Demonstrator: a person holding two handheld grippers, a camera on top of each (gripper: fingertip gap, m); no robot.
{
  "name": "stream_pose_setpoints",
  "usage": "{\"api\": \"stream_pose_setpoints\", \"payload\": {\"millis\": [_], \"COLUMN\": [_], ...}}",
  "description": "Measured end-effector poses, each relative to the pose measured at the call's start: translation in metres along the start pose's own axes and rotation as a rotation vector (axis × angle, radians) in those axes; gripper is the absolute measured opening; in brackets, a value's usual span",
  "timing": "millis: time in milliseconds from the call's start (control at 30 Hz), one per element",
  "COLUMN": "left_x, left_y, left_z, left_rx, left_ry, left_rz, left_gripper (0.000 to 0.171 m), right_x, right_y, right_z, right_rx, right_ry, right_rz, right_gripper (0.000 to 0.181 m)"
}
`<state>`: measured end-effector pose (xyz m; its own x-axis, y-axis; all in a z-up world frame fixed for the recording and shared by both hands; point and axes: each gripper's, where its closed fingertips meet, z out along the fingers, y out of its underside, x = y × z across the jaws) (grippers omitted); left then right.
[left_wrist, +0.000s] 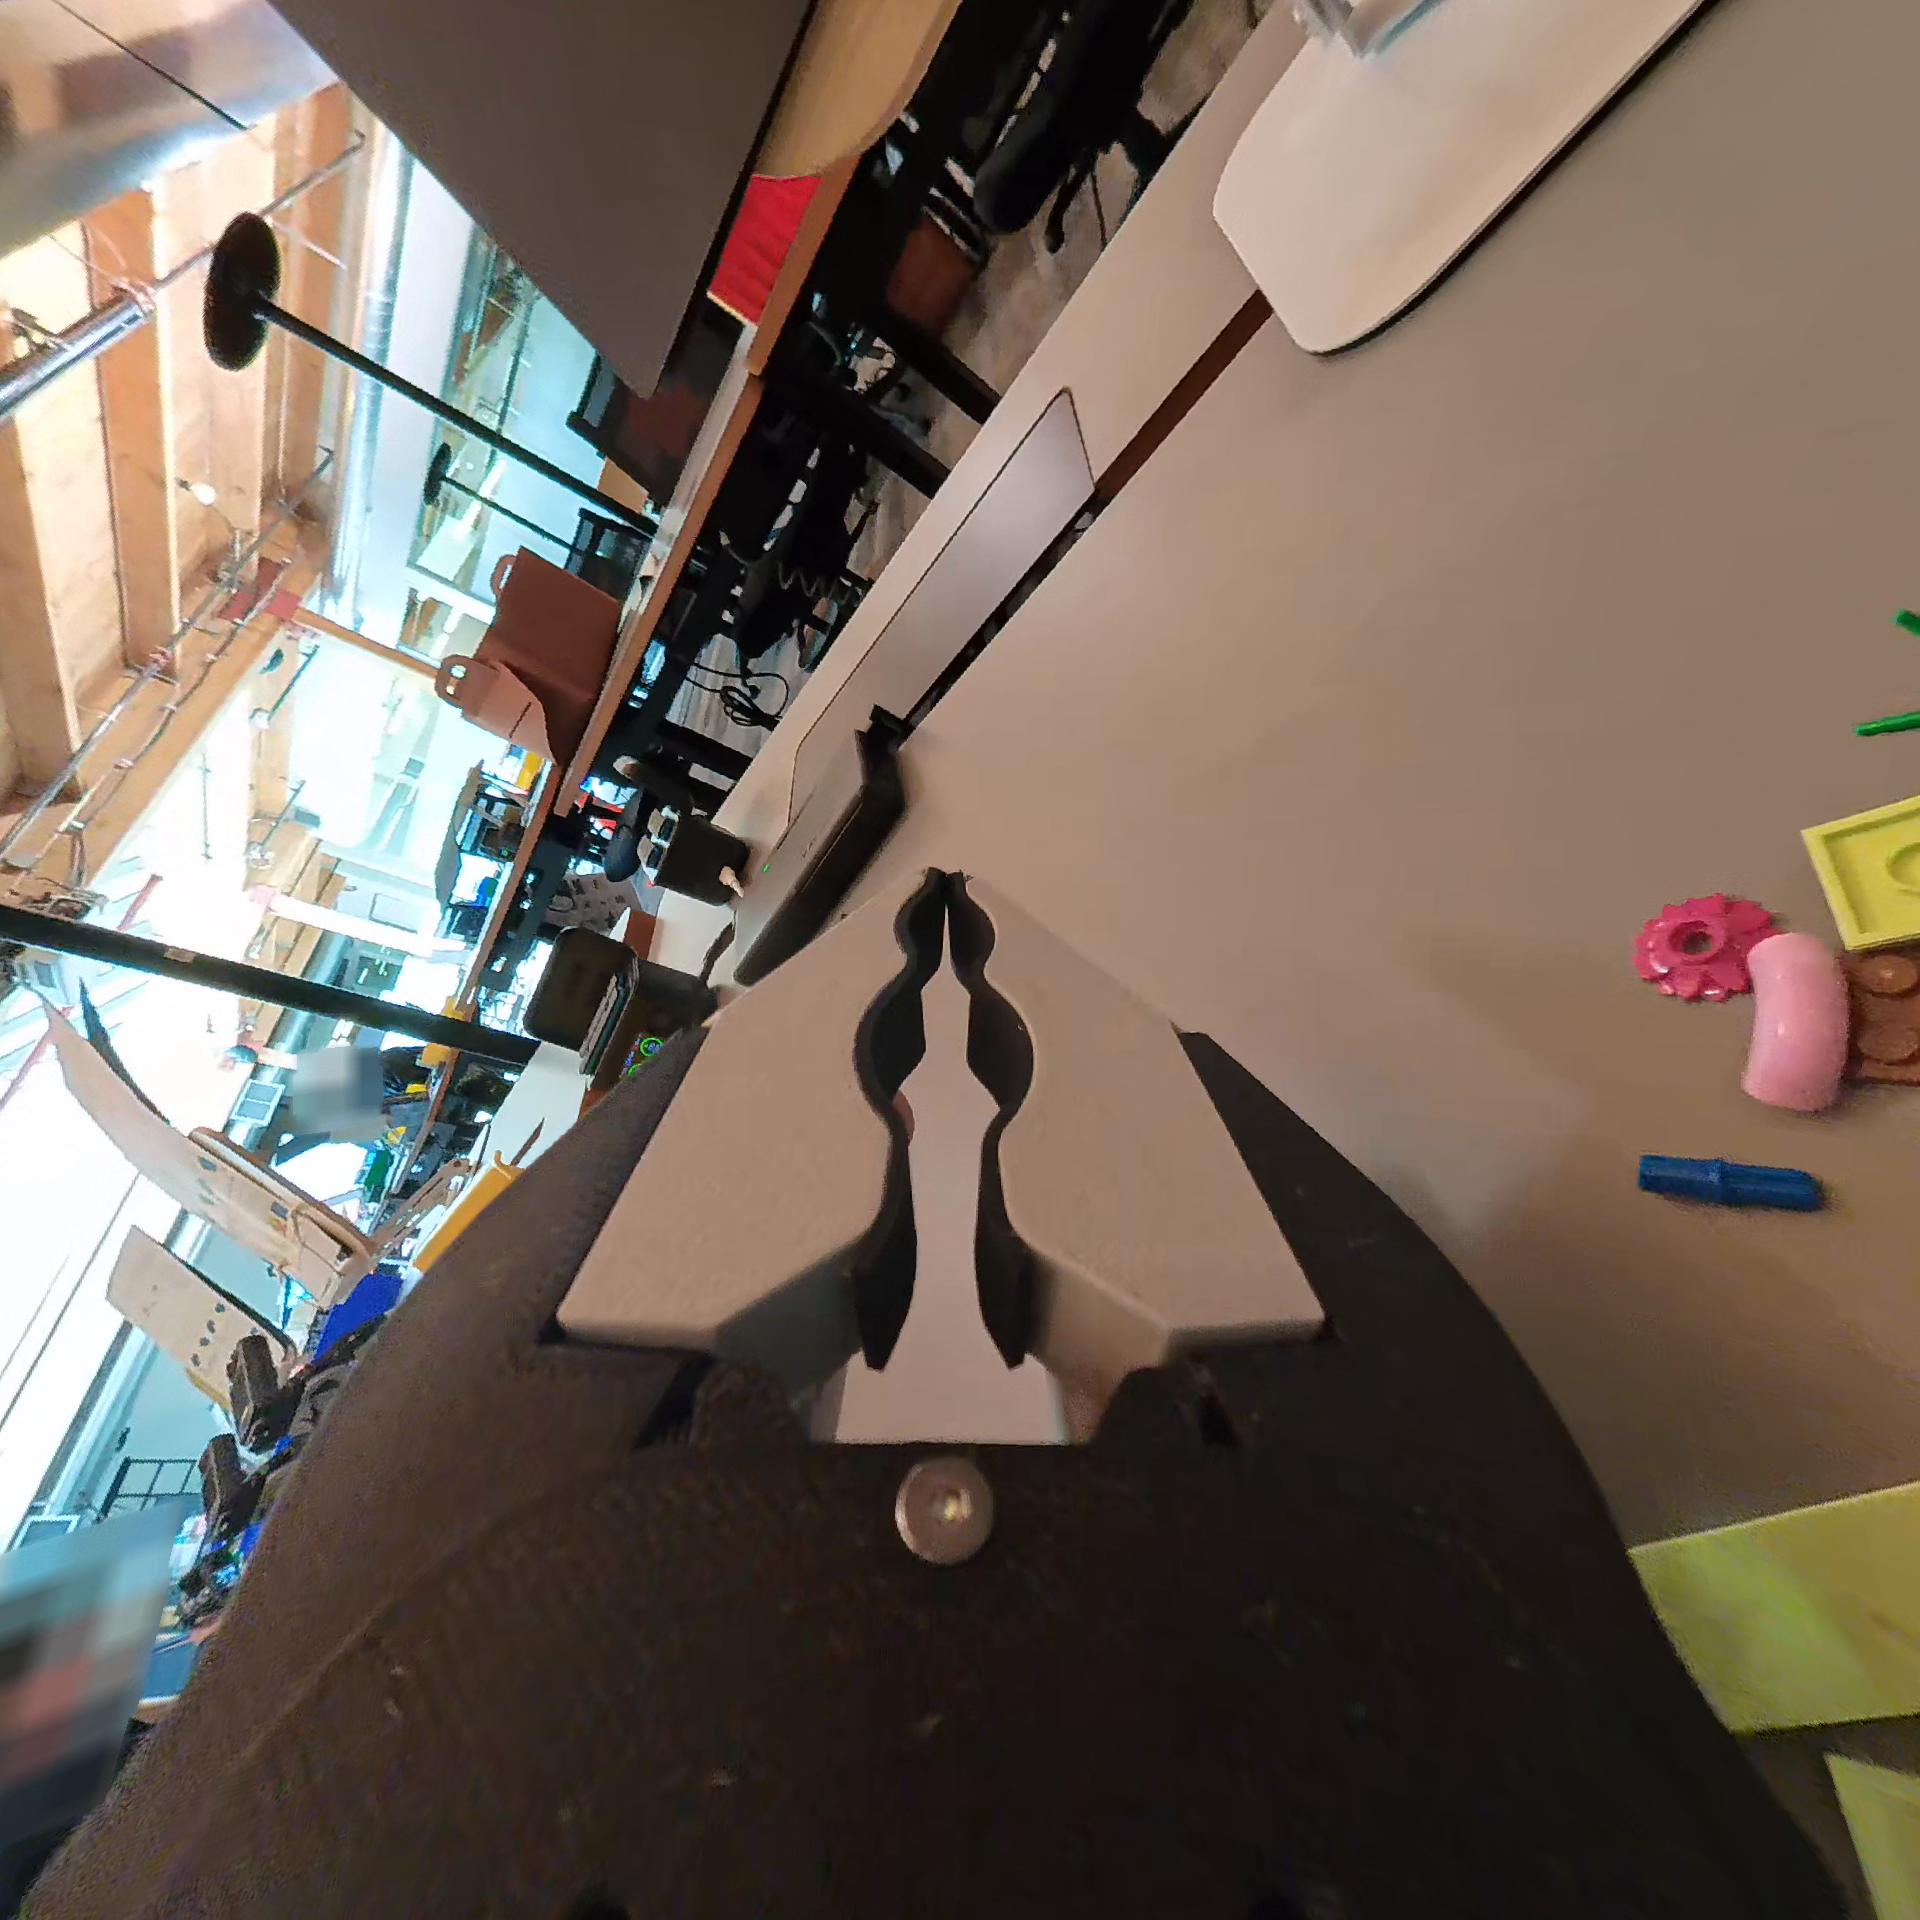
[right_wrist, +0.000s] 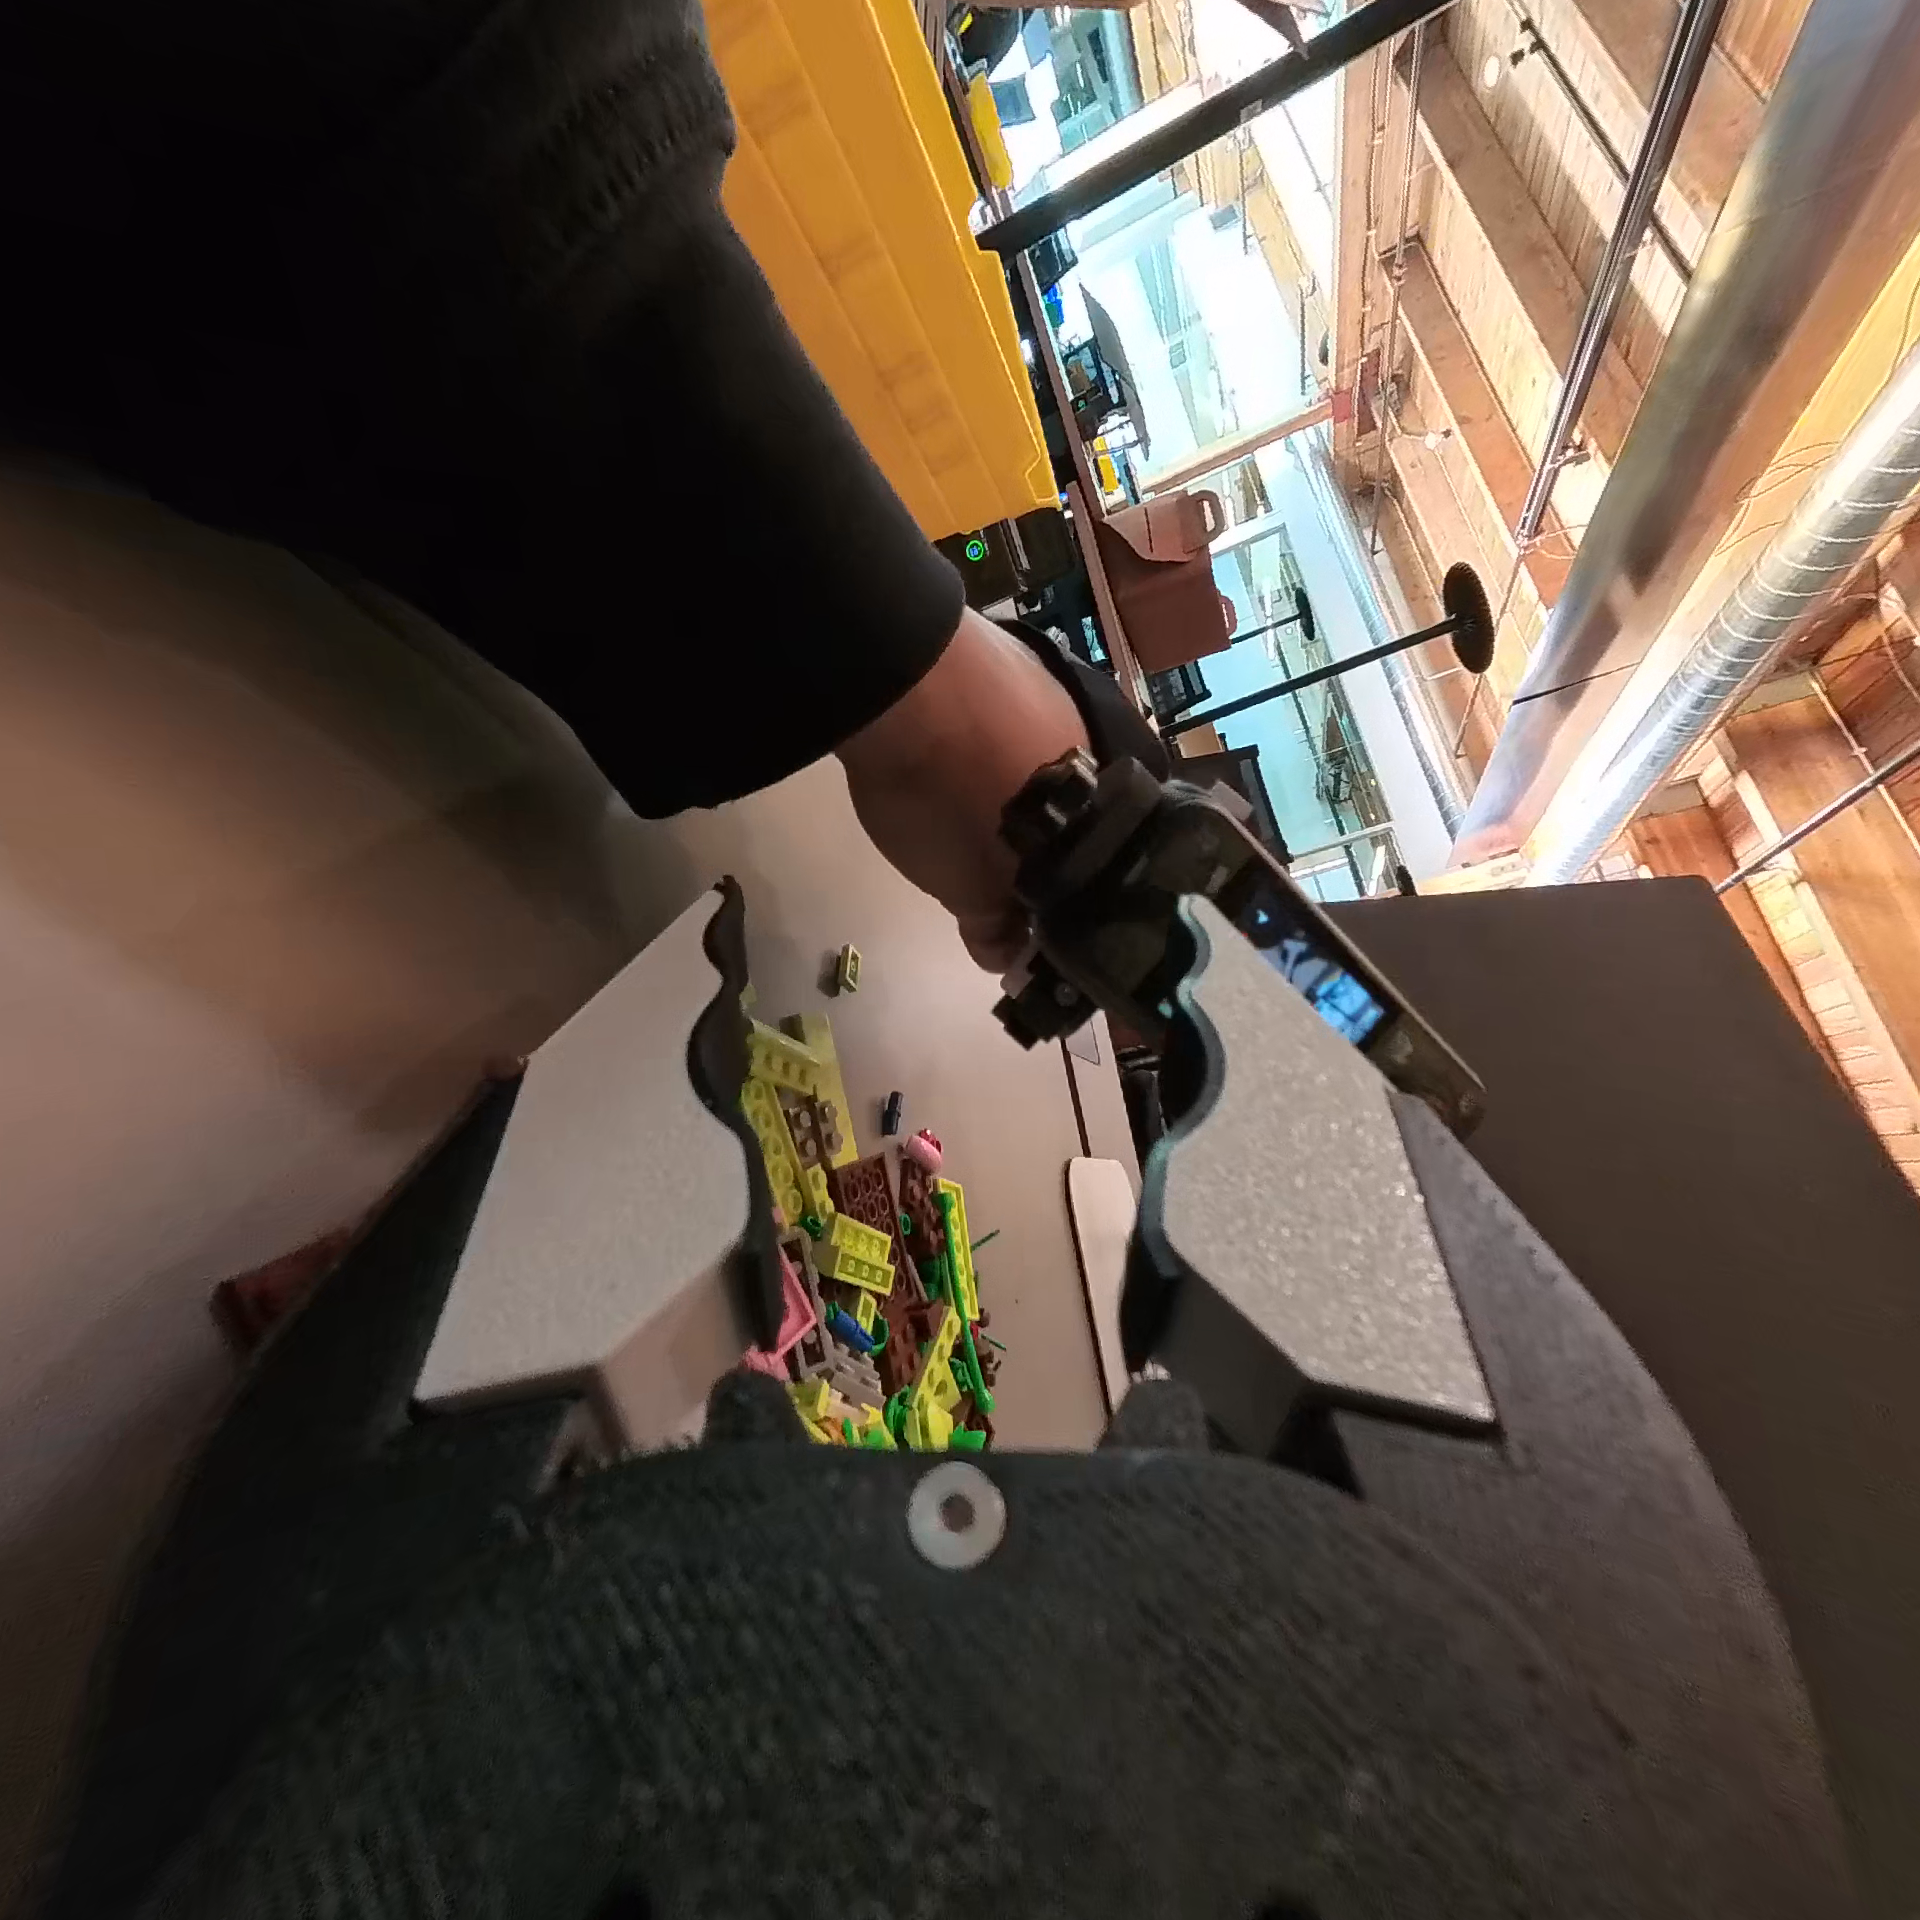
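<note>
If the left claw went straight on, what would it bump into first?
Probably the black-edged grey slab just past the tips of the shut left claw, though depth is hard to judge.

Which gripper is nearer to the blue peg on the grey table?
Left, probably. The left gripper, jaws shut, sits low beside the blue peg, which lies off to its right. The right gripper, jaws open, views it from farther back, where it appears tiny.

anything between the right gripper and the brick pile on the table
Nothing visible does. The right gripper is open and empty, and the pile of bricks shows straight through the gap between its fingers, lying on the grey table. The left gripper hangs farther off to the side, not in line.
</note>
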<state>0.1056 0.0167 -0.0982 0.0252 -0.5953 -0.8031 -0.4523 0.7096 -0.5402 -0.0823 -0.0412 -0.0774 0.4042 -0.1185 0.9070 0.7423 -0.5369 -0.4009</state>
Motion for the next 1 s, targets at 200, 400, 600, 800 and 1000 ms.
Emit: {"api": "stream_pose_setpoints", "payload": {"millis": [200, 400, 600, 800, 1000], "left_x": [0.0, 0.001, 0.006, 0.001, -0.006], "left_y": [0.001, 0.004, -0.002, 0.002, 0.005], "left_z": [0.0, 0.001, -0.006, -0.005, -0.01], "left_rx": [-0.01, -0.024, -0.011, -0.039, -0.074], "left_ry": [0.0, 0.011, 0.062, 0.038, 0.037], "left_rz": [0.004, 0.0, -0.047, -0.027, 0.0], "left_gripper": [0.0, 0.0, 0.0, 0.0, 0.0], "right_x": [-0.003, -0.016, -0.01, -0.01, -0.012], "right_y": [0.0, 0.004, -0.005, -0.007, -0.004], "right_z": [0.001, 0.005, 0.002, 0.001, 0.002], "right_rx": [0.001, -0.025, 0.012, 0.017, 0.006], "right_ry": [0.001, -0.034, -0.019, -0.034, -0.037], "right_rz": [-0.021, -0.054, 0.008, 0.058, 0.086], "right_gripper": [0.082, 0.108, 0.111, 0.113, 0.118]}}
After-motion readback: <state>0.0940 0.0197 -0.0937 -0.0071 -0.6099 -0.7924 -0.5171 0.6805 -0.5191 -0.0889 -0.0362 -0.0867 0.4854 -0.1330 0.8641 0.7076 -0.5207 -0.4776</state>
